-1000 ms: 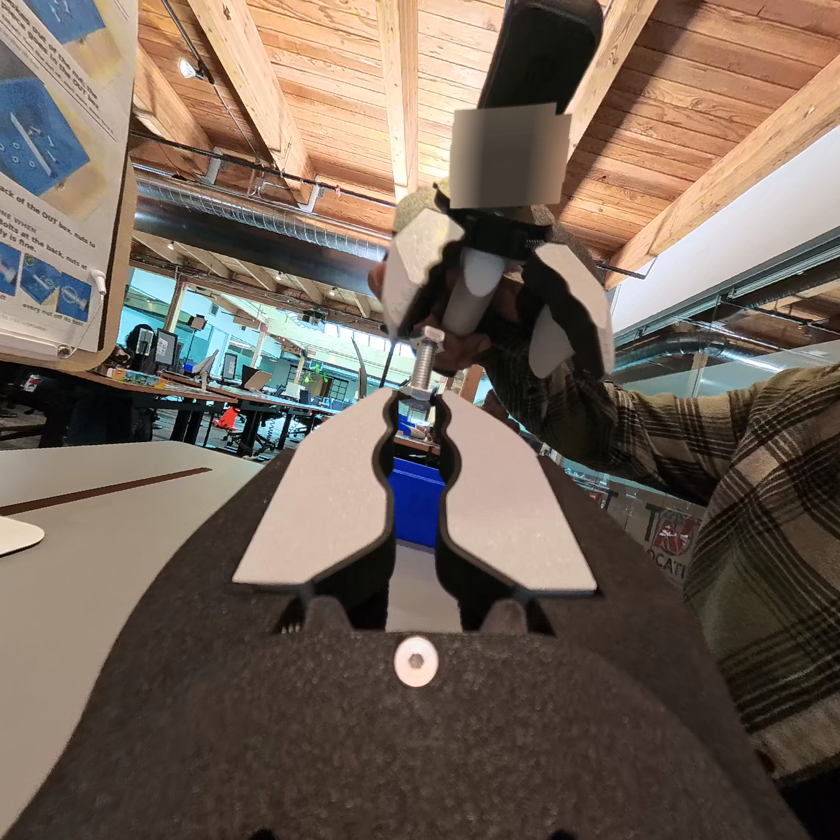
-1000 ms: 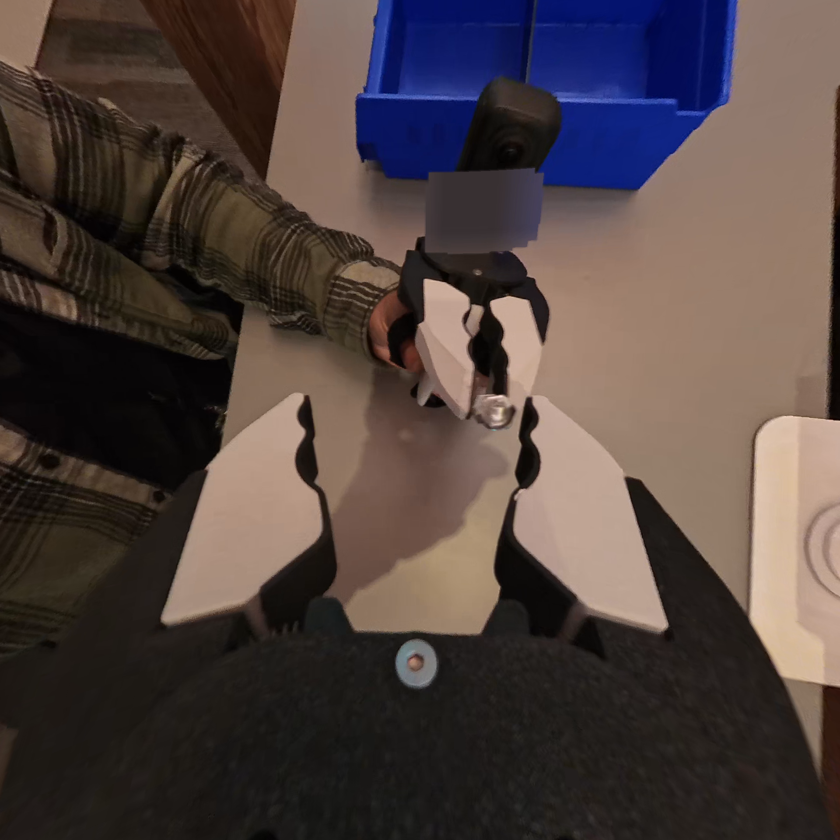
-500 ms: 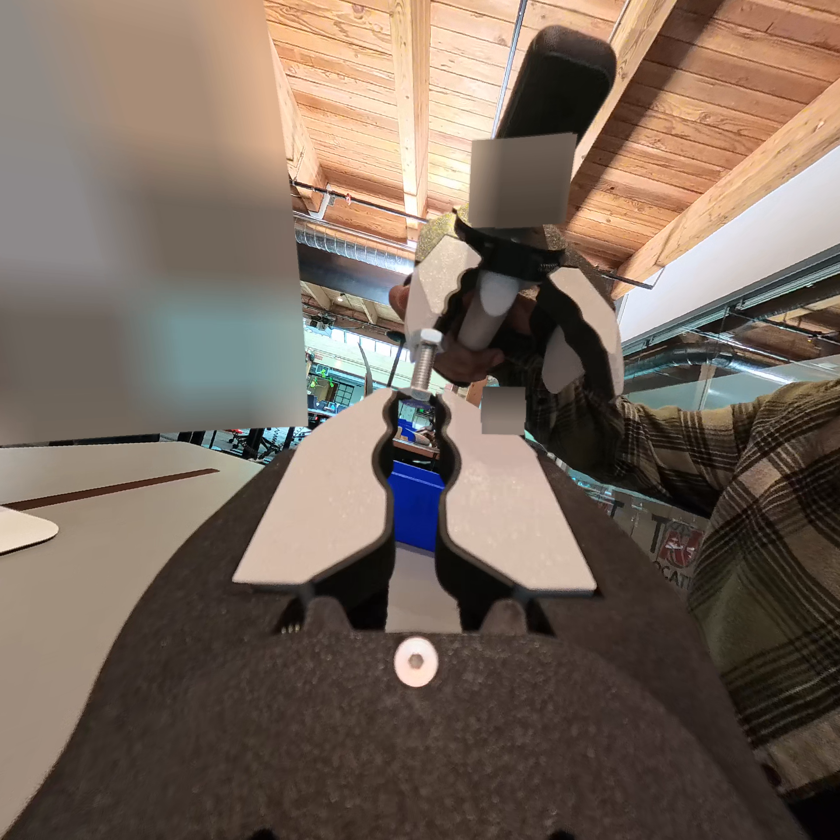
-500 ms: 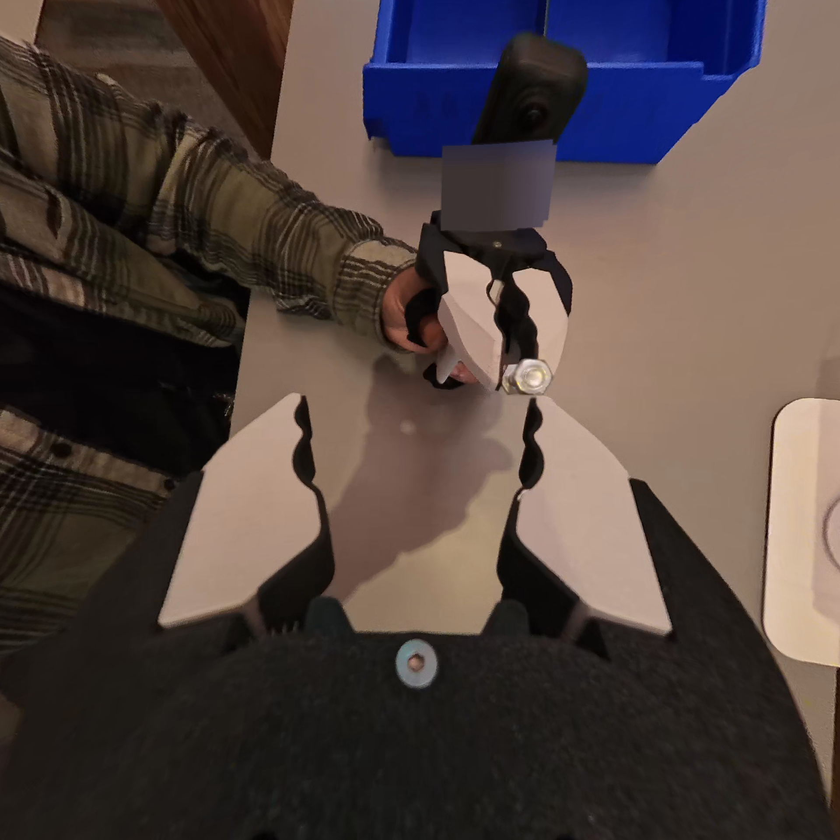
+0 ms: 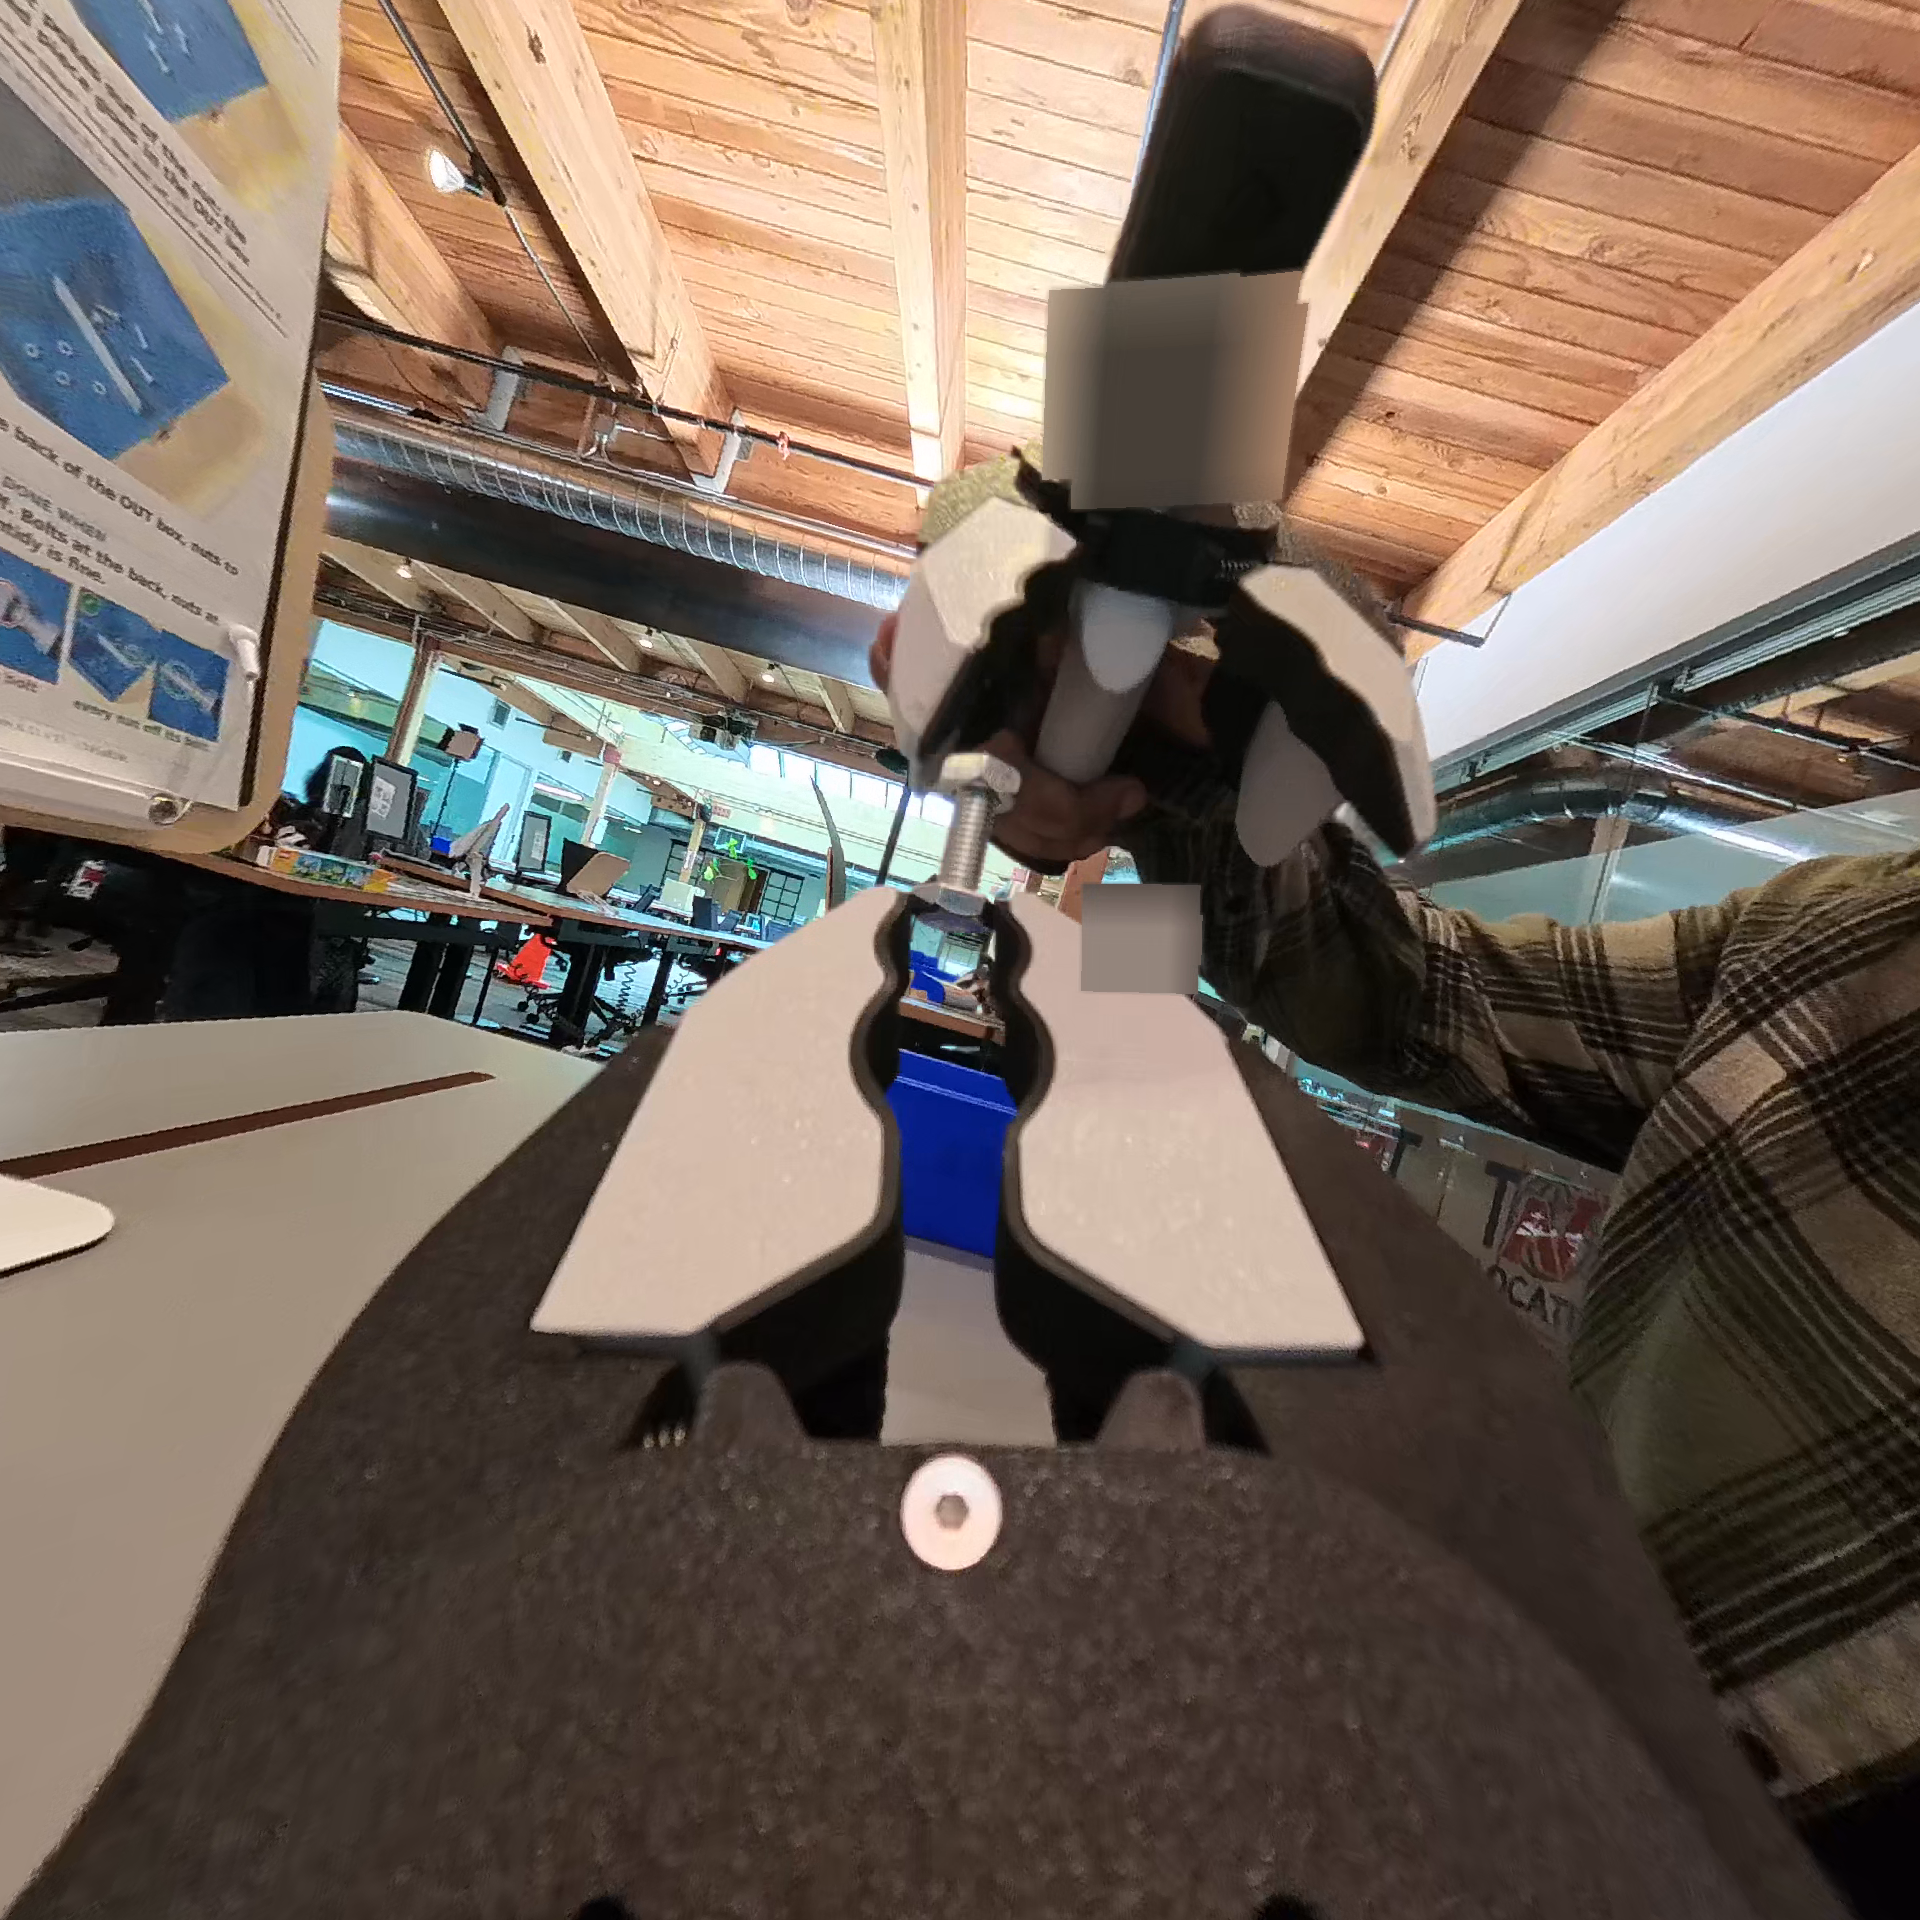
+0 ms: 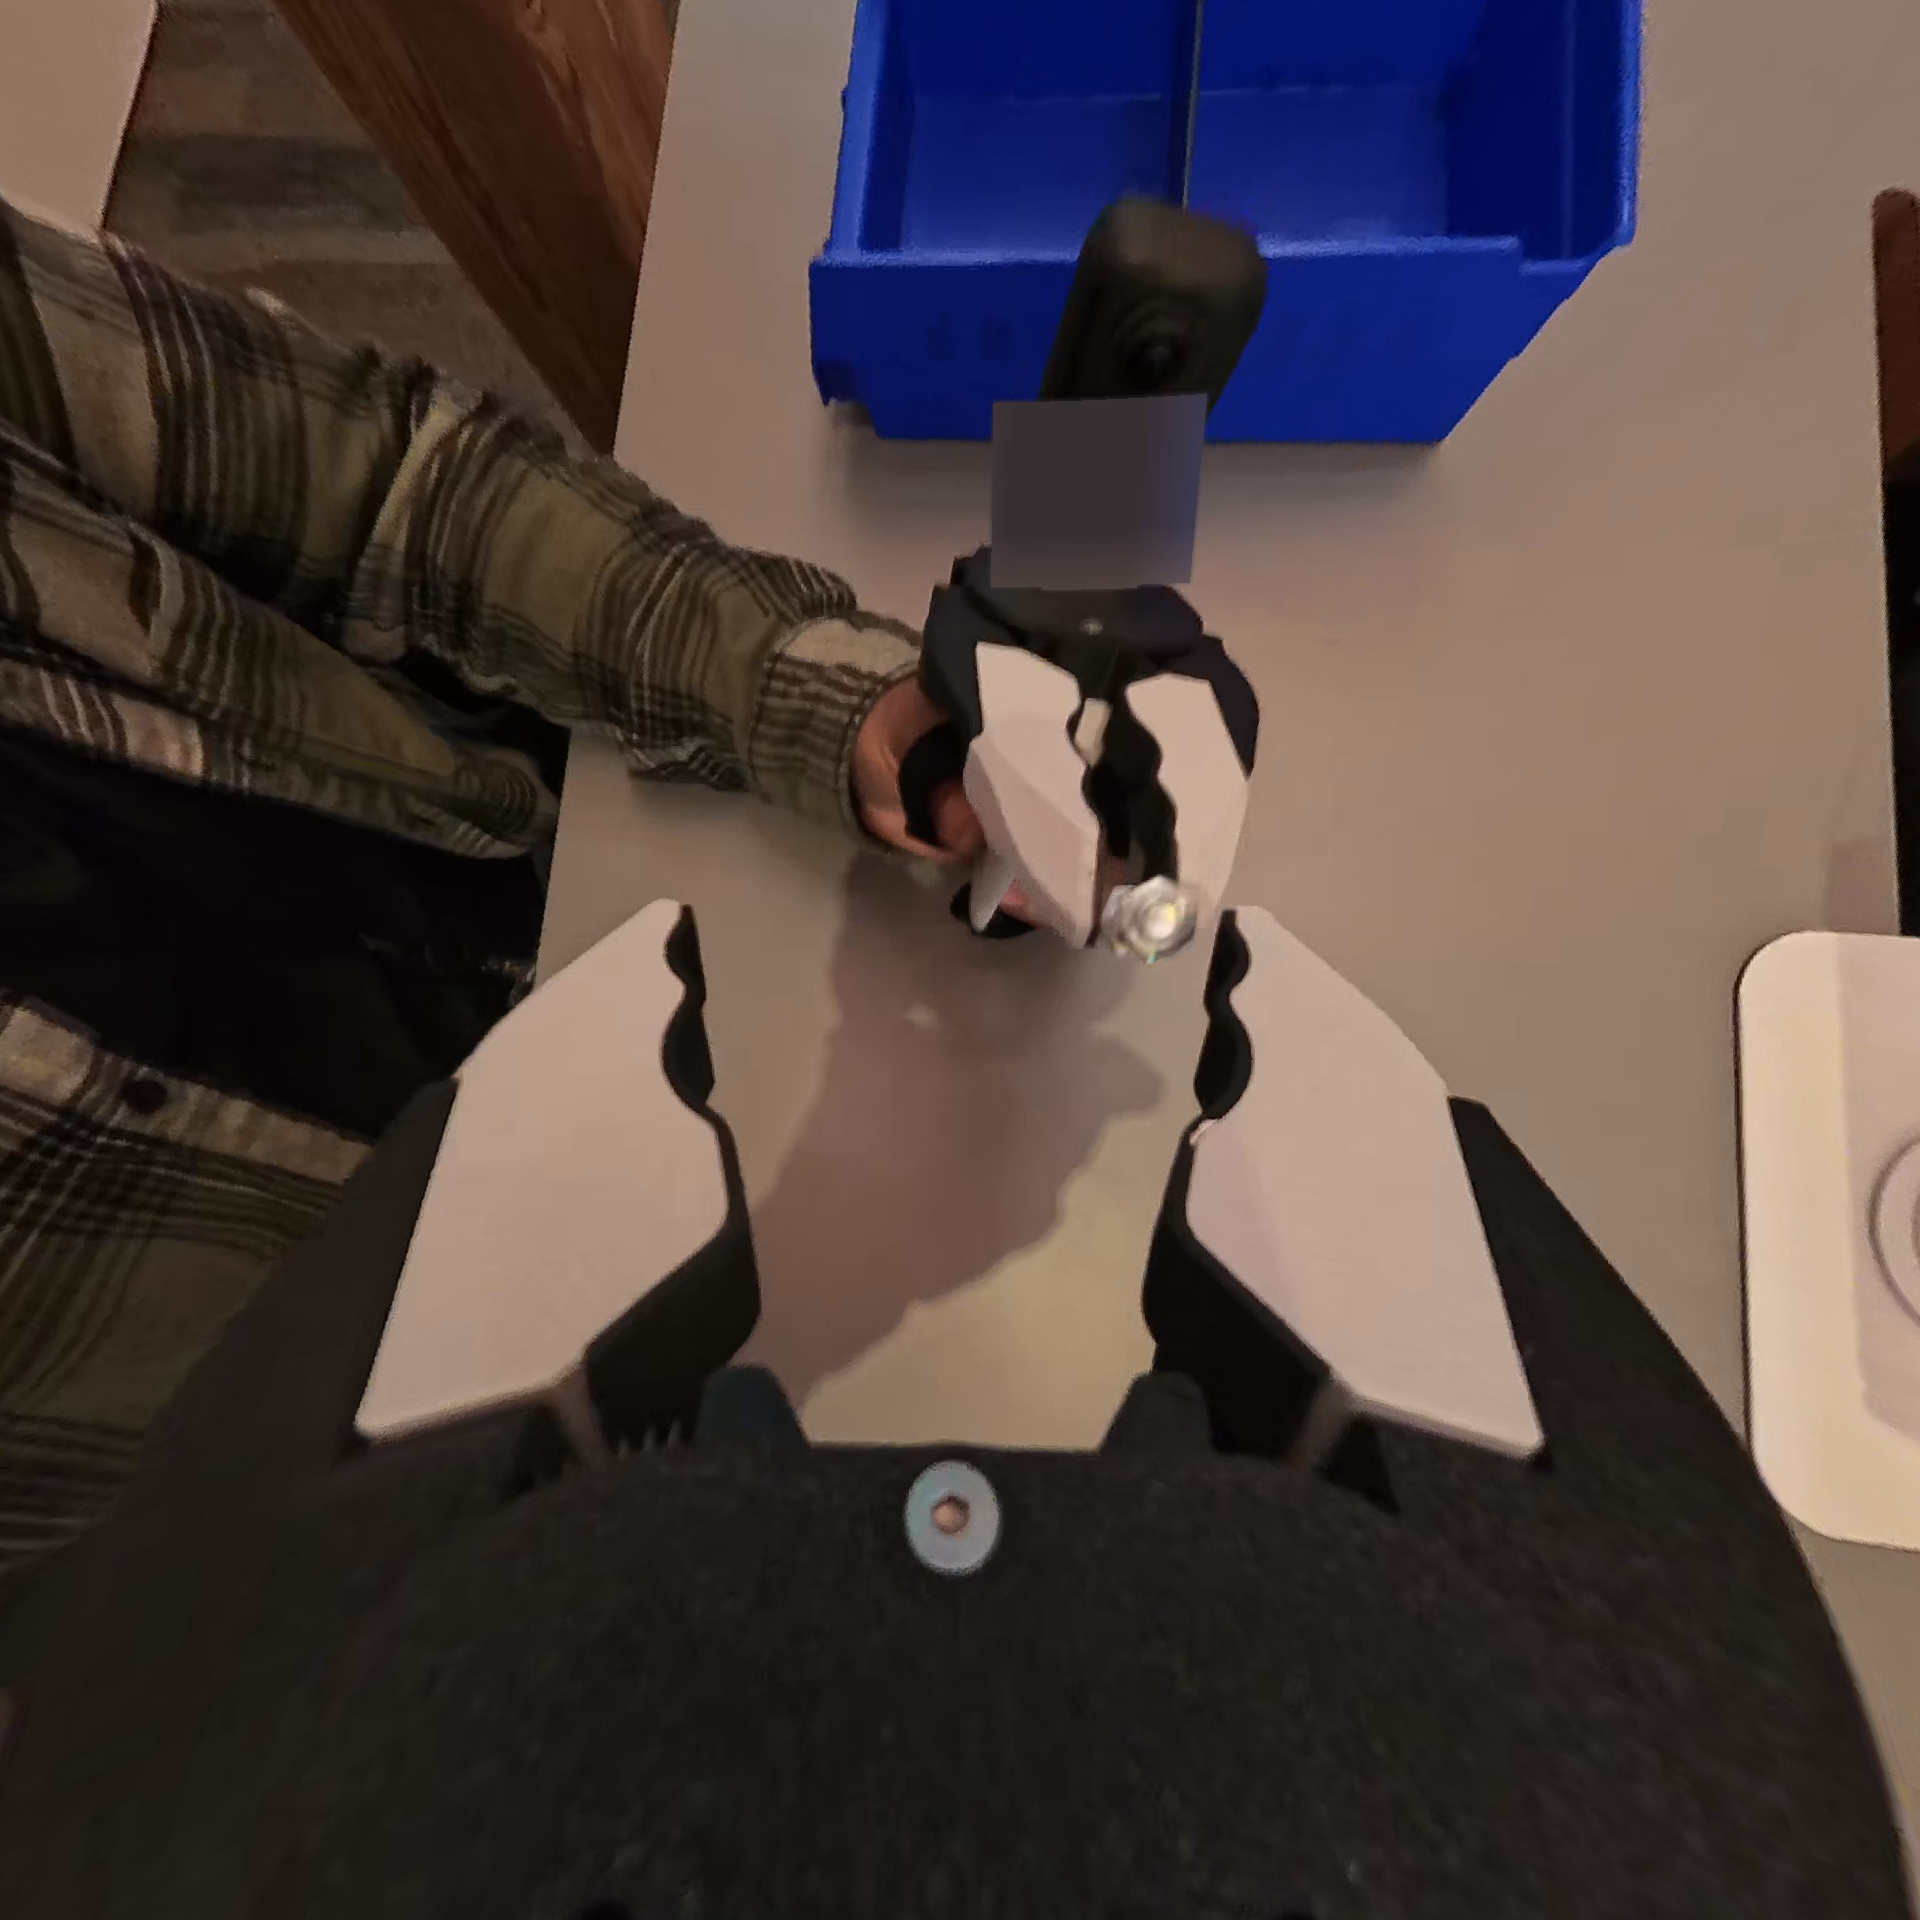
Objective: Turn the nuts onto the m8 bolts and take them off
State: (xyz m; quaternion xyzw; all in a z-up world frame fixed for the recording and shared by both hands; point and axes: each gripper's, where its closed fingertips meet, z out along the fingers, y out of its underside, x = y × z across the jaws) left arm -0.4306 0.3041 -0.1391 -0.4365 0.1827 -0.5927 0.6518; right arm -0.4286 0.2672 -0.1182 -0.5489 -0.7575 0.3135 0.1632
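My left gripper (image 5: 951, 914) is shut on a nut (image 5: 951, 896) at its fingertips. A silver bolt (image 5: 968, 831) stands up from the nut, its hex head on top. My right gripper (image 6: 956, 935) is open and empty, pointing down at the grey table (image 6: 1455, 727). In the right wrist view the bolt head (image 6: 1148, 920) sits just left of my right finger's tip, held up by the left gripper (image 6: 1127, 899). In the left wrist view the right gripper (image 5: 1143, 790) hangs open above the bolt, one fingertip beside the head.
A blue bin (image 6: 1226, 343) stands on the table beyond the grippers. A white flat pad (image 6: 1829, 1226) lies at the right. The person's plaid sleeve (image 6: 468, 623) crosses from the table's left edge. A poster board (image 5: 135, 416) stands to the left.
Both grippers swayed a little, out and back. The bolt head stays by the open right gripper's finger. No grip has changed.
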